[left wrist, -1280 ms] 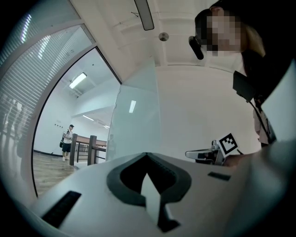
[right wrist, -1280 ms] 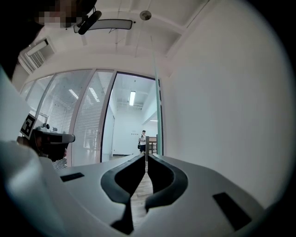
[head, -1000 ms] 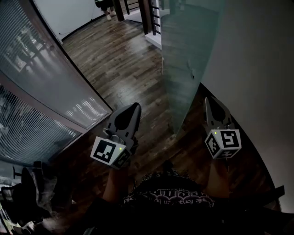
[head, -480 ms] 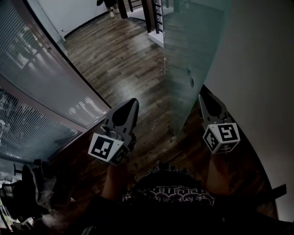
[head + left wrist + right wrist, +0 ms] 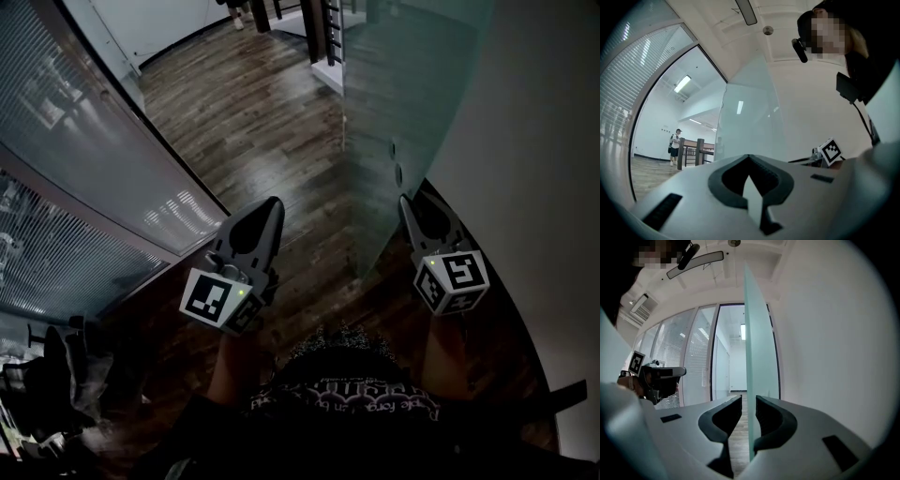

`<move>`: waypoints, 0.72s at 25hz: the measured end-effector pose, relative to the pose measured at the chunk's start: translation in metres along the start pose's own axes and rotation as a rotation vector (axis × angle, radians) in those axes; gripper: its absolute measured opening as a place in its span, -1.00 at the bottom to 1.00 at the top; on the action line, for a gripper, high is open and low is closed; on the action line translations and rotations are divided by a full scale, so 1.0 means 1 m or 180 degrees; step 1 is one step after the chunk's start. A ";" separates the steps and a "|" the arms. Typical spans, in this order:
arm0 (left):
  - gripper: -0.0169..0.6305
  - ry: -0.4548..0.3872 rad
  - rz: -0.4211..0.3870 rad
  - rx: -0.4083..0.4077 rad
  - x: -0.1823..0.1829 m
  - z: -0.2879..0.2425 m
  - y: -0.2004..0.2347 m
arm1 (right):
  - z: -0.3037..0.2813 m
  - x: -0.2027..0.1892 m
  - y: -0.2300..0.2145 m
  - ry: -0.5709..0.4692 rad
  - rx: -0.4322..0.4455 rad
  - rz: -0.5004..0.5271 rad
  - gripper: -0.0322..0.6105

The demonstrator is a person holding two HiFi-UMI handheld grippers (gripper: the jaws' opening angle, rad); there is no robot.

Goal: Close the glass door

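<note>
Right gripper (image 5: 749, 420) slightly parted around the glass door (image 5: 755, 357) edge, not clamped, left gripper (image 5: 750, 180) closed, empty, aside

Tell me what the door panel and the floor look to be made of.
Door panel: frosted glass, it seems. It has a pale green tint and a hazy, translucent face, and the right gripper view shows a thin greenish edge. Floor: dark wood planks, or possibly wood-look laminate, with a semi-gloss finish. Grain lines, plank seams and soft glare show.
</note>
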State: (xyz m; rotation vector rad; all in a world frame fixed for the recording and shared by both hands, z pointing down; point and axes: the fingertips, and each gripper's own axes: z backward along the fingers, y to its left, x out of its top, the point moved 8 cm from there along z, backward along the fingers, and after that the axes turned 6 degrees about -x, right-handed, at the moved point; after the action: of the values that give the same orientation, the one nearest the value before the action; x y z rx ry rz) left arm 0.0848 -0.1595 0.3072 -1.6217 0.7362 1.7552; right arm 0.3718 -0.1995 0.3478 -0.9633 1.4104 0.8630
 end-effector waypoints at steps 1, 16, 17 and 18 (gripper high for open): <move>-0.94 -0.0002 -0.0002 0.0008 0.000 0.000 0.000 | 0.000 0.000 0.001 0.0001 0.0019 0.0006 -0.67; -0.94 -0.0002 -0.0092 0.0229 0.003 0.008 0.002 | -0.012 0.003 0.016 0.0067 0.0326 0.0038 -0.67; -0.94 0.0000 -0.0093 0.0244 0.004 0.010 0.003 | -0.014 0.004 0.019 0.0054 0.0363 0.0041 -0.67; -0.94 0.0003 -0.0095 0.0261 0.005 0.012 0.004 | -0.016 0.005 0.022 0.0040 0.0401 0.0050 -0.67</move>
State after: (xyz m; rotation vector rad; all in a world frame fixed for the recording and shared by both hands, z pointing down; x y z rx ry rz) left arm 0.0736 -0.1524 0.3029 -1.5712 0.7706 1.6813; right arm 0.3452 -0.2056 0.3433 -0.8646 1.4669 0.7712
